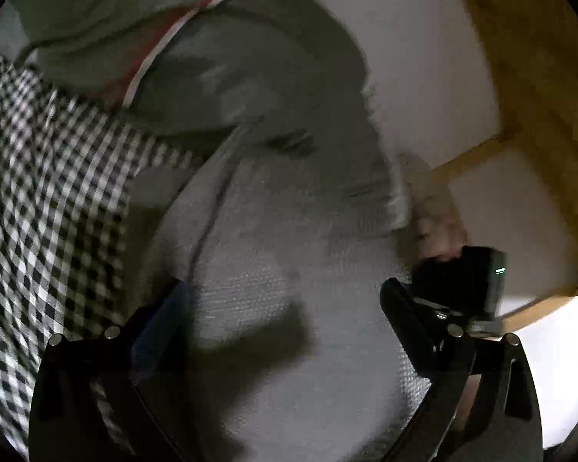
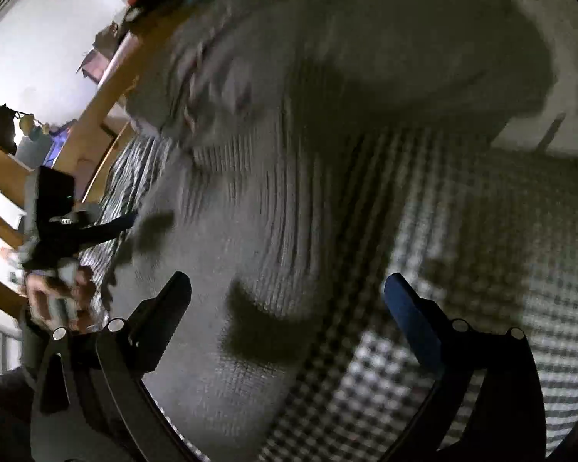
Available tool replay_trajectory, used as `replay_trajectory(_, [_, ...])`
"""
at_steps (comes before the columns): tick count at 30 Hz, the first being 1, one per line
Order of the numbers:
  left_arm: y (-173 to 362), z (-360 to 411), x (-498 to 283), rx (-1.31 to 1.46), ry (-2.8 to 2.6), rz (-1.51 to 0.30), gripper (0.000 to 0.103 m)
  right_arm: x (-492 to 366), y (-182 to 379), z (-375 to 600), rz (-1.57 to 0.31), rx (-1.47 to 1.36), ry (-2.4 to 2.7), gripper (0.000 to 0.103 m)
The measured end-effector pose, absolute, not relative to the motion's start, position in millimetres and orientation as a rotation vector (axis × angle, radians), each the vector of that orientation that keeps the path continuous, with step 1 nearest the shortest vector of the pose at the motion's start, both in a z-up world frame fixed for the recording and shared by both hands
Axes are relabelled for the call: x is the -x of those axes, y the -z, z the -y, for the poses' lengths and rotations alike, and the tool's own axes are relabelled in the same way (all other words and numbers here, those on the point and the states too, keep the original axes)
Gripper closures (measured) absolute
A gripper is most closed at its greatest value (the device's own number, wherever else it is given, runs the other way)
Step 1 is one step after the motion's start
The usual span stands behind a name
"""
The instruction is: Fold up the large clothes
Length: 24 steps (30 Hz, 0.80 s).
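A large grey waffle-knit garment [image 1: 289, 238] lies spread over a black-and-white checked cover [image 1: 38, 200]. My left gripper [image 1: 285, 300] is open just above the grey cloth, holding nothing. My right gripper [image 2: 289, 288] is open over the same garment [image 2: 308, 177], near where it meets the checked cover [image 2: 462, 308]. The right gripper's body and the hand holding it show at the right of the left wrist view [image 1: 462, 281]. The left gripper and its hand show at the left of the right wrist view [image 2: 69, 238]. Both views are blurred.
Other clothes, greenish-grey with a red and white stripe [image 1: 162, 42], are piled beyond the garment. A wooden frame [image 1: 520, 77] and white wall [image 1: 424, 57] stand to the right. Wooden shelving with small items [image 2: 27, 134] is at the left of the right wrist view.
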<state>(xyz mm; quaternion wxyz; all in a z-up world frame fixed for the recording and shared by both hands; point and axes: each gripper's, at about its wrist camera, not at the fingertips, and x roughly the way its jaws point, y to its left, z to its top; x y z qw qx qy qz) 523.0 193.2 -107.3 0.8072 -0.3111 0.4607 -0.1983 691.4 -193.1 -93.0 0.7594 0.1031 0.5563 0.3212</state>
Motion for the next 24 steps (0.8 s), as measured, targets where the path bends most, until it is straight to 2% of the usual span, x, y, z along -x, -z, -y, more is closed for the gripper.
replay_trajectory(1, [123,-191,-531,0.679,0.423,-1.041,0.006,-695,109,186,-1.234,-0.263,-0.717,0.017])
replay_trajectory(3, [138,-192,-540,0.703,0.410,-1.080,0.006,-702,123,177,-1.249,-0.325,-0.730,0.064])
replay_trajectory(4, [139,-193,-542,0.709,0.396,-1.069,0.008,-703,123,175,-1.236,-0.353,-0.725,0.078])
replay_trajectory(5, [134,-199,-542,0.708,0.349,-1.053,0.027,-702,119,172,-1.192,-0.359,-0.756,0.085])
replay_trajectory(7, [120,-204,-540,0.653,0.295,-1.025,0.066,-692,95,175,-1.045,-0.439,-0.867,0.088])
replay_trajectory(9, [105,-203,-536,0.585,0.293,-0.979,0.064,-690,78,186,-0.947,-0.461,-0.856,0.088])
replay_trajectory(11, [111,-198,-539,0.506,0.251,-1.008,0.047,-710,98,187,-1.022,-0.437,-0.752,0.088])
replay_trajectory(13, [135,-199,-545,0.512,0.197,-1.040,0.047,-727,136,186,-1.127,-0.428,-0.697,0.088])
replay_trajectory(15, [140,-203,-540,0.496,0.203,-0.977,0.046,-729,158,189,-1.149,-0.434,-0.693,0.085])
replay_trajectory(17, [141,-203,-531,0.483,0.216,-0.959,0.046,-728,163,198,-1.145,-0.495,-0.703,0.076])
replay_trajectory(19, [129,-204,-518,0.468,0.213,-0.969,0.044,-719,150,210,-1.127,-0.420,-0.637,0.013])
replay_trajectory(20, [119,-205,-510,0.463,0.195,-0.967,0.031,-710,136,218,-1.086,-0.358,-0.568,0.007])
replay_trajectory(22, [86,-200,-499,0.473,0.159,-0.899,0.007,-695,97,224,-0.973,-0.270,-0.540,0.004])
replay_trajectory(24, [58,-189,-482,0.470,0.176,-0.802,0.006,-672,53,229,-0.905,-0.173,-0.492,0.004])
